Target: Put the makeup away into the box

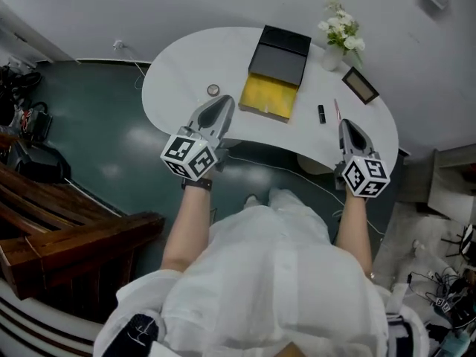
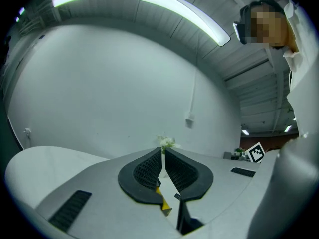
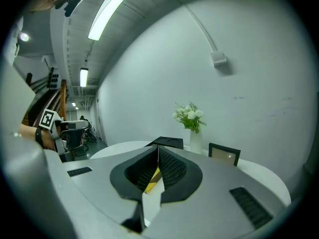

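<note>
Left claw (image 1: 222,104) and right claw (image 1: 346,123), both clenched empty, at white curved counter's (image 1: 178,69) near edge, beside open black, yellow-lined box (image 1: 271,97).

a white, kidney-shaped table (image 1: 178,65) stands against a plain white wall (image 1: 186,2) on a glossy dark green floor (image 1: 97,132), with slatted dark wooden furniture (image 1: 67,233) off to the left. long tube lights (image 2: 182,11) run along a ribbed ceiling (image 2: 249,78). a cable (image 3: 199,26) drops down the wall to a small white box (image 3: 218,59).

Smooth table (image 1: 178,65), matt box (image 1: 281,56), glossy wooden bench (image 1: 74,236)
</note>
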`<state>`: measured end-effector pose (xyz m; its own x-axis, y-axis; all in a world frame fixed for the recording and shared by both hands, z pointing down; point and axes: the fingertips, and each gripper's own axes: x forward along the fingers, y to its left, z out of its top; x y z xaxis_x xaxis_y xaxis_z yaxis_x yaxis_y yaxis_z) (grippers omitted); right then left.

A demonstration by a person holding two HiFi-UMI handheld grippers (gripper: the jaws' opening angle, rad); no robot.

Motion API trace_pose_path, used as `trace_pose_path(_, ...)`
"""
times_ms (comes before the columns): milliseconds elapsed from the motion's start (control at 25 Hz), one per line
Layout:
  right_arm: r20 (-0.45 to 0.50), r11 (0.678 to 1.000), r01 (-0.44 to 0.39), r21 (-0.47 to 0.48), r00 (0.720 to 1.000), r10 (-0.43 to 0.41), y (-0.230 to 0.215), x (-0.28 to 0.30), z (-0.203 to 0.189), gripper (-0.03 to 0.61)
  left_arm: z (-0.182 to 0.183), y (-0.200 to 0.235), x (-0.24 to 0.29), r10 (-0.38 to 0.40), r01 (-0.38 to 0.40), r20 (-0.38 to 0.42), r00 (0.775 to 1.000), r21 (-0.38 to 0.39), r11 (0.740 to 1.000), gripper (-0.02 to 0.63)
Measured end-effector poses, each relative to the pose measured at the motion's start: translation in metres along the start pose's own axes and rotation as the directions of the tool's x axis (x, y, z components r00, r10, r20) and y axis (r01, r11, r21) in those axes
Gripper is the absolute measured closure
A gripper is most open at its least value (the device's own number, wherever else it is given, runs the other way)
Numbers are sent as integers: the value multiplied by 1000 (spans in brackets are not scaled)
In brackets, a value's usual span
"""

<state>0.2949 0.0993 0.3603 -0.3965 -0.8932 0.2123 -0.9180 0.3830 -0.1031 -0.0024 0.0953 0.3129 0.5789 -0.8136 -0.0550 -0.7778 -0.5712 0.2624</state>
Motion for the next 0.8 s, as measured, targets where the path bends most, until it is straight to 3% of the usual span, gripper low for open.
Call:
trace_pose_path(520,-75,998,42,38,996,-39,-58,49,-15,566,-31,6,105,-107,106,-110,988,-16,994,578)
trace_pose_path(800,-127,996,61,69,991,-52,-93,73,-32,563,-63,-1,174,-151,163,-226,962,36,986,578)
